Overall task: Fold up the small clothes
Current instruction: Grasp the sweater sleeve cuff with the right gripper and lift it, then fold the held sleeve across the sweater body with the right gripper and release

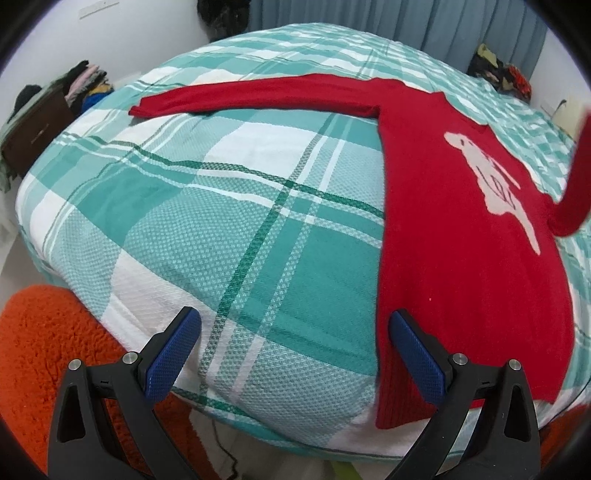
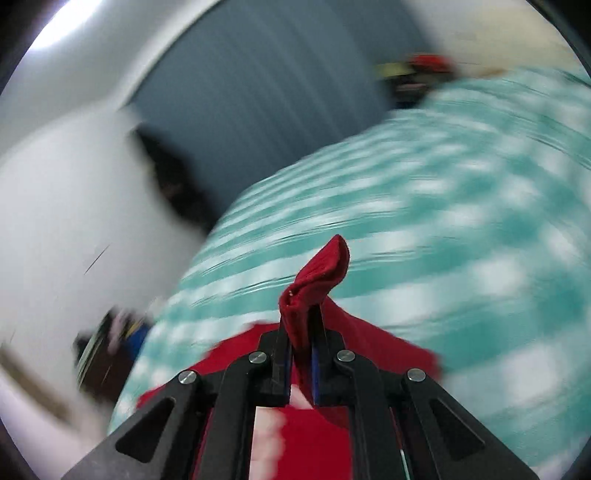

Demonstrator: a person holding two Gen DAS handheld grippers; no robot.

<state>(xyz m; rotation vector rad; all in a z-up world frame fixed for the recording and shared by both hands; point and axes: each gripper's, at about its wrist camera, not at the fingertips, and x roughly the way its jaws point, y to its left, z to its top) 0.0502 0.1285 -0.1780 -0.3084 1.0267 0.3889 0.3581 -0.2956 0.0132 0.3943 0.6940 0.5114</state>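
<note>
A red sweater (image 1: 461, 229) with a white animal print lies flat on the teal and white checked bed (image 1: 221, 221). Its left sleeve (image 1: 240, 96) stretches out to the left. Its right sleeve (image 1: 576, 177) is lifted off the bed at the right edge of the left wrist view. My left gripper (image 1: 295, 332) is open and empty over the bed's near edge, beside the sweater's hem. My right gripper (image 2: 303, 332) is shut on the red sleeve cuff (image 2: 317, 273) and holds it above the sweater's body (image 2: 314, 435). The right wrist view is blurred.
An orange fluffy rug (image 1: 44, 350) lies below the bed at the left. A dark brown box (image 1: 37, 136) with piled clothes stands at the far left. More clothes (image 1: 502, 74) lie at the far right by the grey curtain (image 1: 406, 18).
</note>
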